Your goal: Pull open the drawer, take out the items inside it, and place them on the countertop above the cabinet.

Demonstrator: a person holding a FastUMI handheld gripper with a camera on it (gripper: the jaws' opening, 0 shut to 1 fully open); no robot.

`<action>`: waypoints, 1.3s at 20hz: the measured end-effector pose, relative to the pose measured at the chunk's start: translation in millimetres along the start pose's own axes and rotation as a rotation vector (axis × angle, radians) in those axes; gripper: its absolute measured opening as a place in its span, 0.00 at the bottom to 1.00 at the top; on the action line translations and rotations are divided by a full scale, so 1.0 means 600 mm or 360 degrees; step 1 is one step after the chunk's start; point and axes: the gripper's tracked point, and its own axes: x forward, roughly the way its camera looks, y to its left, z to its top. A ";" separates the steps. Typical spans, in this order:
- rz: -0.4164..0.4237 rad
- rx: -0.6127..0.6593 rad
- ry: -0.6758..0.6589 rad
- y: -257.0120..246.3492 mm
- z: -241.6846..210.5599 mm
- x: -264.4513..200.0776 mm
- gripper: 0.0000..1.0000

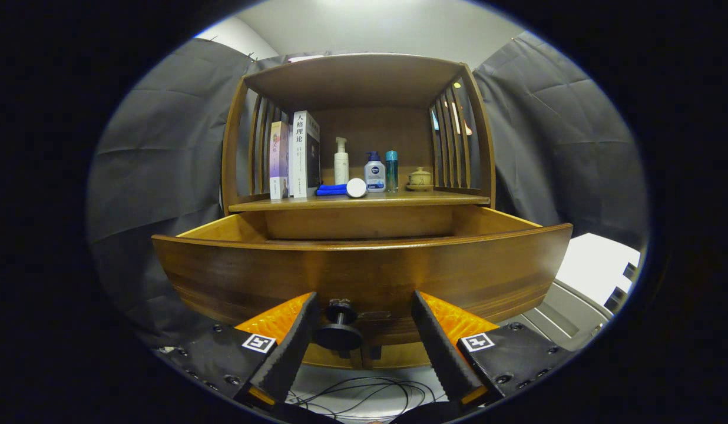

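The wooden drawer (364,277) stands pulled out from the cabinet, its curved front panel just ahead of my fingers. Its dark round knob (339,330) sits between my two fingers, closer to the left one, with a gap on each side. My gripper (364,309) is open and presses on nothing. The drawer's front panel hides what lies inside; I see only the inner side walls and back wall. Above the drawer, the countertop (423,201) carries several items.
On the countertop stand two books (296,156), a white pump bottle (341,162), a blue-capped bottle (374,172), a teal bottle (391,171), a small lidded pot (419,177), and a blue tube with white cap (343,188) lying down. Cables (364,394) lie below.
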 end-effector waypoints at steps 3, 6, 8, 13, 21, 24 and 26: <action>-0.0003 -0.0015 -0.0033 0.001 0.004 0.003 0.99; -0.0001 -0.0005 -0.0034 0.001 0.004 0.005 0.99; 0.0004 -0.0006 -0.0035 -0.001 0.006 0.006 0.99; 0.0003 -0.0008 -0.0025 0.001 0.012 0.028 0.99; -0.0016 -0.0001 -0.0048 0.010 0.044 0.107 0.99; -0.0029 0.0007 -0.0053 0.013 0.052 0.135 0.99; -0.0033 0.0010 -0.0051 0.012 0.056 0.160 0.99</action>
